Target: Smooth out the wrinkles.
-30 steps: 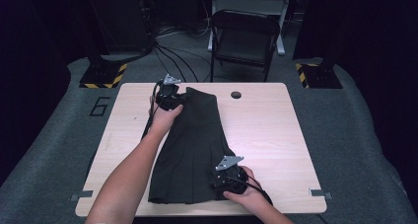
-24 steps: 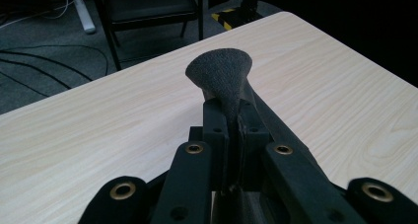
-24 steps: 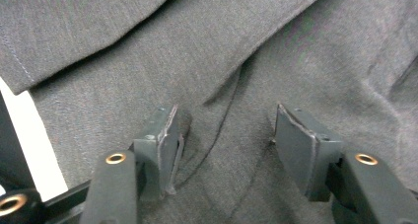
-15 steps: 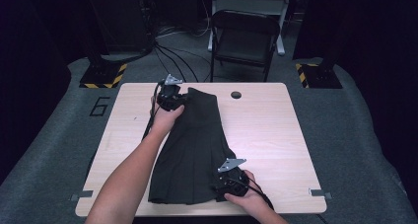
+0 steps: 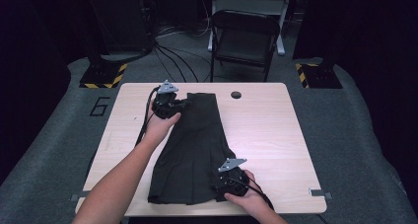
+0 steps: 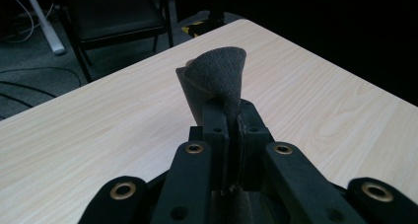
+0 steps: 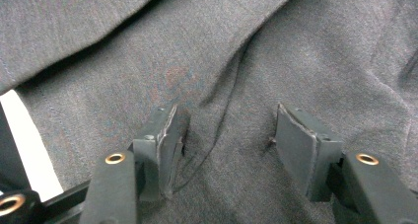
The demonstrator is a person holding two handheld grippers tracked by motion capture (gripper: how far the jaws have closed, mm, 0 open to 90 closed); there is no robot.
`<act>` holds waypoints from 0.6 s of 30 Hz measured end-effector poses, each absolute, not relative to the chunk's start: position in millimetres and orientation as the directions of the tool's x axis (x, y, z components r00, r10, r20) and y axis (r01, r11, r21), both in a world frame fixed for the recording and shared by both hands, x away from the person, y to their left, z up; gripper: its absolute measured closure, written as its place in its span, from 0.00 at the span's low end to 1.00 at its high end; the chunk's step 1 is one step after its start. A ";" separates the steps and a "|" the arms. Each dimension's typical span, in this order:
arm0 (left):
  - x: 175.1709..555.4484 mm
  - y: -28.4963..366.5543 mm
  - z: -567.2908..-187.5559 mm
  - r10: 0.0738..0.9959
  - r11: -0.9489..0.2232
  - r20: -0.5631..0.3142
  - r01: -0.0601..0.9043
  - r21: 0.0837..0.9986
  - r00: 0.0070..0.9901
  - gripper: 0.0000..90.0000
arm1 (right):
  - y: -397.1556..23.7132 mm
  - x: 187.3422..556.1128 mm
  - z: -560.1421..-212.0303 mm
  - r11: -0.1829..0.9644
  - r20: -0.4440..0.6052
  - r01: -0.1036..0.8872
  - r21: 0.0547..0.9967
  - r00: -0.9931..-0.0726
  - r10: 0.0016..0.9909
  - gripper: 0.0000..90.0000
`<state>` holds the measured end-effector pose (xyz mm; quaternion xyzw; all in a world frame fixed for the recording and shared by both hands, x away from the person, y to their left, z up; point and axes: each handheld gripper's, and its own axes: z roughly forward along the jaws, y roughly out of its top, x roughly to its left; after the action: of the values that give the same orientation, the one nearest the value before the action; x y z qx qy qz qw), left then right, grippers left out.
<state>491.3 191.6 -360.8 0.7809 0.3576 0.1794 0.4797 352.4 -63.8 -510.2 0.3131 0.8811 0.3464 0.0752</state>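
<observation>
The dark skirt (image 5: pixel 194 150) lies lengthwise on the counter (image 5: pixel 276 135). Left gripper (image 5: pixel 167 104), jaws together, sits at its far end. Right gripper (image 7: pixel 224 140), jaws apart over cloth near the hem, should gather one layer before closing.

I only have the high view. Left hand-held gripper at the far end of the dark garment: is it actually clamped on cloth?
Observer: Yes. In the left gripper view the left hand-held gripper has its jaws shut on a pinch of the dark garment, which pokes up past them.
Operator: Is that pinch lifted or on the table?
Observer: Lifted; the light wood table shows beyond it, bare on both sides.
Operator: And the right one, near end?
Observer: The right hand-held gripper is open, jaws apart with the pads resting on the cloth, a crease running between them.
Operator: Gripping anything?
Observer: No, nothing is pinched there yet.
</observation>
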 end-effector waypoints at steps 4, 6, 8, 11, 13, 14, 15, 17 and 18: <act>483.6 194.4 -359.9 0.717 -0.286 -0.063 0.376 0.881 0.694 0.95 | -63.0 351.8 -510.6 0.557 0.092 0.508 0.656 -0.787 0.610 0.46; 481.5 195.0 -359.4 0.713 -0.291 -0.061 0.374 0.881 0.698 0.95 | -63.1 352.8 -510.8 0.567 0.076 0.492 0.661 -0.795 0.602 0.47; 475.6 196.2 -359.1 0.707 -0.288 -0.061 0.366 0.885 0.705 0.95 | -61.4 350.7 -510.7 0.555 0.087 0.512 0.656 -0.781 0.618 0.47; 472.3 196.2 -359.0 0.706 -0.281 -0.064 0.361 0.889 0.706 0.95 | -61.0 350.5 -511.0 0.558 0.078 0.506 0.657 -0.782 0.618 0.47; 469.7 195.4 -357.1 0.700 -0.288 -0.058 0.356 0.889 0.712 0.95 | -59.9 349.1 -510.4 0.558 0.081 0.517 0.648 -0.776 0.625 0.47; 469.7 195.4 -357.1 0.700 -0.288 -0.058 0.356 0.889 0.712 0.95 | -59.8 349.0 -510.4 0.560 0.080 0.516 0.648 -0.777 0.624 0.47; 469.6 193.9 -356.6 0.699 -0.280 -0.065 0.356 0.892 0.712 0.95 | -59.5 348.6 -510.5 0.557 0.083 0.520 0.647 -0.775 0.627 0.47; 469.5 193.1 -356.6 0.698 -0.280 -0.063 0.353 0.893 0.714 0.95 | -59.8 349.6 -510.5 0.566 0.066 0.502 0.654 -0.783 0.618 0.47; 467.9 191.3 -356.6 0.692 -0.288 -0.059 0.350 0.891 0.720 0.95 | -59.7 349.4 -510.6 0.565 0.066 0.504 0.654 -0.782 0.620 0.47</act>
<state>467.9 191.3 -356.6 0.7838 0.3322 0.1725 0.4956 349.4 -59.7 -510.6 0.3191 0.8804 0.3404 0.0856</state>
